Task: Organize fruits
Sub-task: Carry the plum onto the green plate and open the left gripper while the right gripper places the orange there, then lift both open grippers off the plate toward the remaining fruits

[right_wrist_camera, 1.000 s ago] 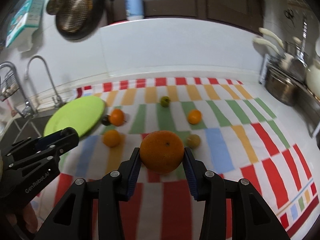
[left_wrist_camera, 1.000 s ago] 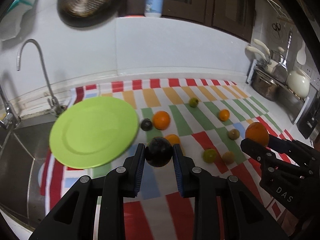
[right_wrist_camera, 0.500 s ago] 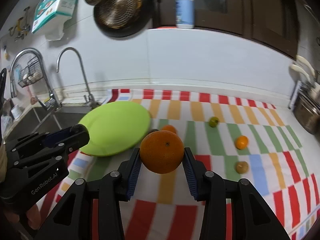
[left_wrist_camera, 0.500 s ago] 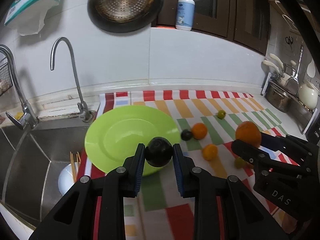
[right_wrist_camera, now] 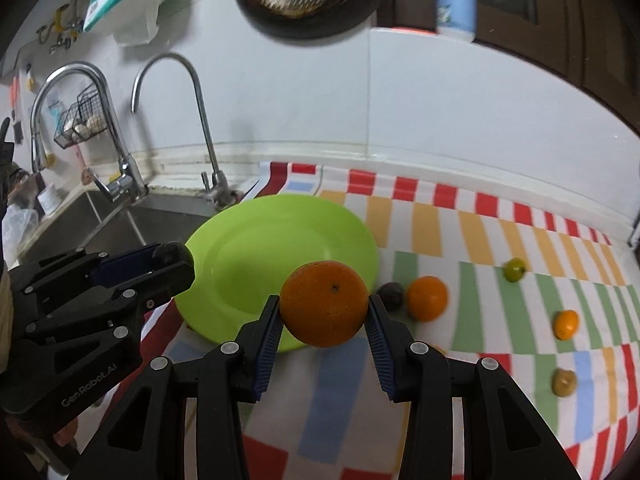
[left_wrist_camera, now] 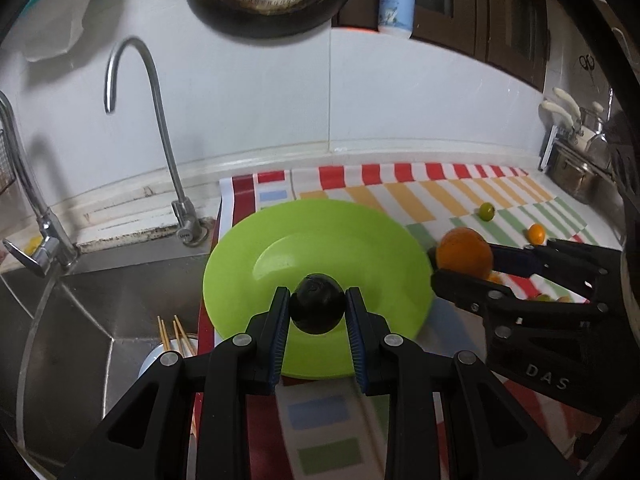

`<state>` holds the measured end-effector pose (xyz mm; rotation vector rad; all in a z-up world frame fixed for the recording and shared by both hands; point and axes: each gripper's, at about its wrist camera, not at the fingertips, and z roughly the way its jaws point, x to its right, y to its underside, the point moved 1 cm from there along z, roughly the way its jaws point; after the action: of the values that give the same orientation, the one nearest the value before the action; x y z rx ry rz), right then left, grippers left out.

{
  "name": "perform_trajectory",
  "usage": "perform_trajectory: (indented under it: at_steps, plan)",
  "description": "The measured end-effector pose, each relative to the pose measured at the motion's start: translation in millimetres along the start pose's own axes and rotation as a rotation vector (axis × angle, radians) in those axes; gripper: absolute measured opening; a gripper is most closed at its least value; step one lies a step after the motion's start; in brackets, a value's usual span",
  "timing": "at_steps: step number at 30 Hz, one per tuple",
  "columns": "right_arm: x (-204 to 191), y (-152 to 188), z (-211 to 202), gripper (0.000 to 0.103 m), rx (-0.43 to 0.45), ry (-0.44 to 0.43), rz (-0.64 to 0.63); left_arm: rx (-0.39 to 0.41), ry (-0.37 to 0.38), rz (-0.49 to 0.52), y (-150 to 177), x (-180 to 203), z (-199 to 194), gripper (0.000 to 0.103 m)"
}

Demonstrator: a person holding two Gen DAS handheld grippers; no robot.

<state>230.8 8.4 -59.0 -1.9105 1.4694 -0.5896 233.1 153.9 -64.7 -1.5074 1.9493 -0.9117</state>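
My left gripper (left_wrist_camera: 318,309) is shut on a dark round fruit (left_wrist_camera: 317,304) and holds it over the near part of the green plate (left_wrist_camera: 360,240). My right gripper (right_wrist_camera: 323,310) is shut on a large orange (right_wrist_camera: 324,303) just off the plate's (right_wrist_camera: 256,248) right rim. In the left wrist view the orange (left_wrist_camera: 464,253) and right gripper show at the plate's right edge. In the right wrist view the left gripper (right_wrist_camera: 168,264) with its dark fruit (right_wrist_camera: 170,252) shows at the plate's left edge.
Loose fruits lie on the striped cloth (right_wrist_camera: 480,240): a dark one (right_wrist_camera: 391,295), an orange (right_wrist_camera: 427,298), a green one (right_wrist_camera: 514,269), a small orange one (right_wrist_camera: 565,323), a brownish one (right_wrist_camera: 564,382). A sink (left_wrist_camera: 100,300) with taps (left_wrist_camera: 160,140) lies left of the plate.
Both grippers have moved left toward the plate with their fruits. The dark fruit now hangs over the plate and the orange has reached its right rim.
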Motion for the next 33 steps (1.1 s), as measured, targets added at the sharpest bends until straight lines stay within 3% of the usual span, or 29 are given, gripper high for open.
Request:
perform_trajectory:
  at_steps: [13, 17, 21, 33]
  plan:
    - [-11, -2, 67, 0.043, -0.090, -0.039, 0.019, -0.059, 0.050, -0.011, 6, -25, 39, 0.028]
    - [-9, -3, 69, 0.043, -0.085, -0.048, 0.038, -0.045, 0.027, -0.005, 7, -26, 35, 0.051]
    - [-4, -4, 56, 0.052, -0.038, -0.024, 0.062, -0.037, 0.015, -0.005, 3, -28, 26, 0.051]
    - [9, 1, -14, 0.052, 0.053, 0.094, 0.112, 0.016, 0.043, -0.004, -5, -7, -23, 0.058]
